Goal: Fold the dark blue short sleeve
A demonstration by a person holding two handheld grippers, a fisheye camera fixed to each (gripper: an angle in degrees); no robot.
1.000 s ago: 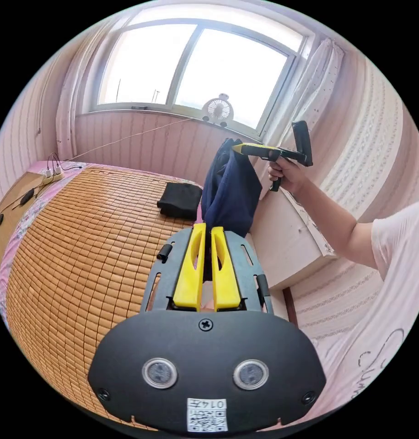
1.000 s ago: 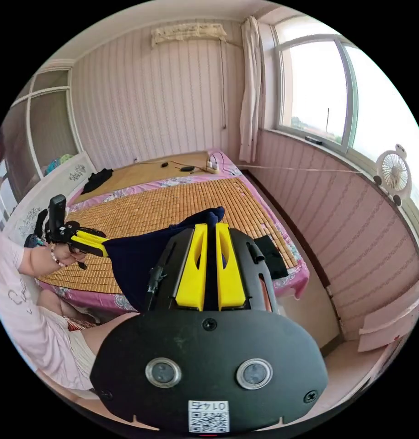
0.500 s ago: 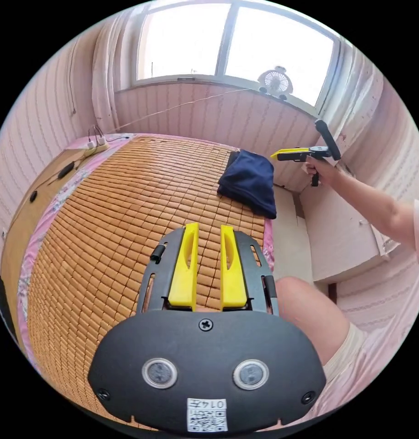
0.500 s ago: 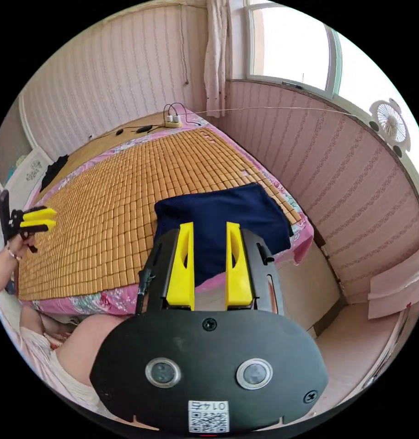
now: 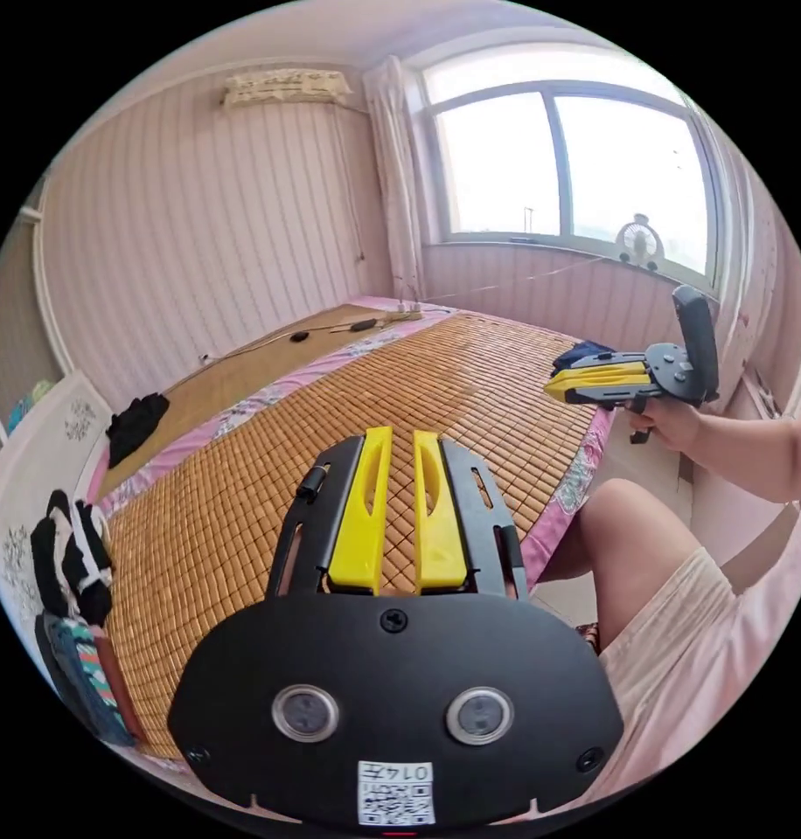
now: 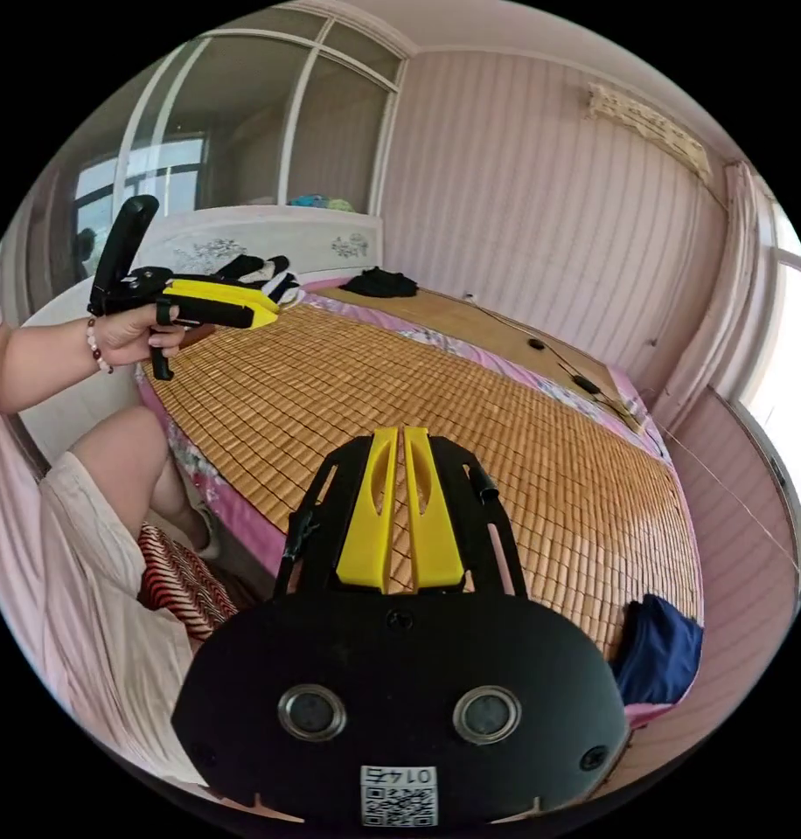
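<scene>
Both tools (image 5: 392,437) (image 6: 398,434) closed, empty, folded dark blue short sleeve (image 6: 661,648) on bed (image 6: 505,437) corner

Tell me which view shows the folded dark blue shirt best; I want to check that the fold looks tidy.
The right gripper view: the dark blue shirt lies as a compact bundle at the corner of the bamboo mat, mostly unobstructed. In the left gripper view only a small dark sliver of it peeks out behind the right gripper, too little to judge the fold.
</scene>
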